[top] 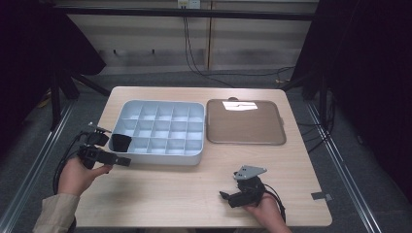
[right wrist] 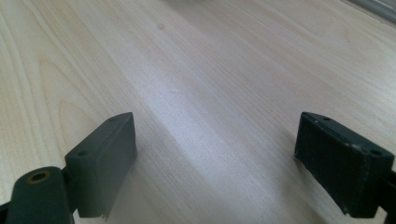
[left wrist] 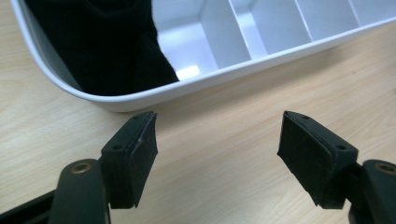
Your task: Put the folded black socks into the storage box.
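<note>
High view: a pale compartment tray (top: pixel 158 132) sits on the bench (top: pixel 194 194) at about 10 o'clock from the bench's middle, with a black cloth (top: pixel 120 142) tucked into its near-left corner cell. A brown lid (top: pixel 245 122) lies flat just beside the tray at its 3 o'clock.

Seen from the left gripper view, the cloth (left wrist: pixel 100 44) looks soft, limp and light. It is bunched against the cell walls and would sag and fold once lifted. It seems neither fragile nor slippery, though a shallow pinch could slip off a loose fold. The best hold is probably the raised bunch near the tray's rim (left wrist: pixel 140 95), taken from above so that one finger goes each side of a fold.

The left gripper (top: pixel 109 149) is held level at the tray's 9 o'clock, pointing toward the corner cell, its fingers (left wrist: pixel 135 154) wide apart with nothing between them and their tips just short of the rim. The left hand (top: pixel 77 174) grips it from below.

The right gripper (top: pixel 233 190) rests low over bare bench at about 5 o'clock, well apart from the tray. In the right gripper view its fingers (right wrist: pixel 105 158) also stand wide apart and hold nothing.
</note>
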### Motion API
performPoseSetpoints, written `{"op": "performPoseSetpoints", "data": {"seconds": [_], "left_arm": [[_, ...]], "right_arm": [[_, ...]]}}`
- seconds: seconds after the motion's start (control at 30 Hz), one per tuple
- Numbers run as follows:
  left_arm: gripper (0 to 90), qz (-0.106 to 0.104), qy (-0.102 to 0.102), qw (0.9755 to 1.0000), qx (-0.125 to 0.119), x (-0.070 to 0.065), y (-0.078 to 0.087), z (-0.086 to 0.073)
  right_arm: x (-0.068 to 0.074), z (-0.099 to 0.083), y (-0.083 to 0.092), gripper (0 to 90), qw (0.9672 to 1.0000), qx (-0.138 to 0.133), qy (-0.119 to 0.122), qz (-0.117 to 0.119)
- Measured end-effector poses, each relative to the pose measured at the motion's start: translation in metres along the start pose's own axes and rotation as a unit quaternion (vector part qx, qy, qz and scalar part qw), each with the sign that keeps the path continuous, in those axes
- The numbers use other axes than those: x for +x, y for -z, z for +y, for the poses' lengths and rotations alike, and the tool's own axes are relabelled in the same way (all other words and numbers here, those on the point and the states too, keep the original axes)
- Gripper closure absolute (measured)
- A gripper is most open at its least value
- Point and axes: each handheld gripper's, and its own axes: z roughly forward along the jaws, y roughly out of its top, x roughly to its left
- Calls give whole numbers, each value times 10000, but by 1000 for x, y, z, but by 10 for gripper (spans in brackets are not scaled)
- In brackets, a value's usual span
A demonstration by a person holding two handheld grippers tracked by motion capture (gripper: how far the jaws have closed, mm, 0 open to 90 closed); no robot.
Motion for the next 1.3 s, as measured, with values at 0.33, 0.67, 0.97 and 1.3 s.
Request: {"op": "performPoseSetpoints", "data": {"seconds": [0.33, 0.67, 0.97, 1.3], "left_arm": [[282, -158, -96, 9998, -106, -3, -12, -13], [283, -239, -194, 9994, -168, -5, -27, -25], [285, -272, -271, 9992, -111, -2, -44, -36], [285, -263, -315, 9990, -184, 3, -55, -45]], "right_arm": [[0, 0, 0, 123, 10000, 0, -1, 0], [0, 0, 0, 123, 10000, 1, 1, -1], [0, 0, 0, 123, 10000, 0, 1, -1], [0, 0, 0, 123, 10000, 0, 1, 0]]}}
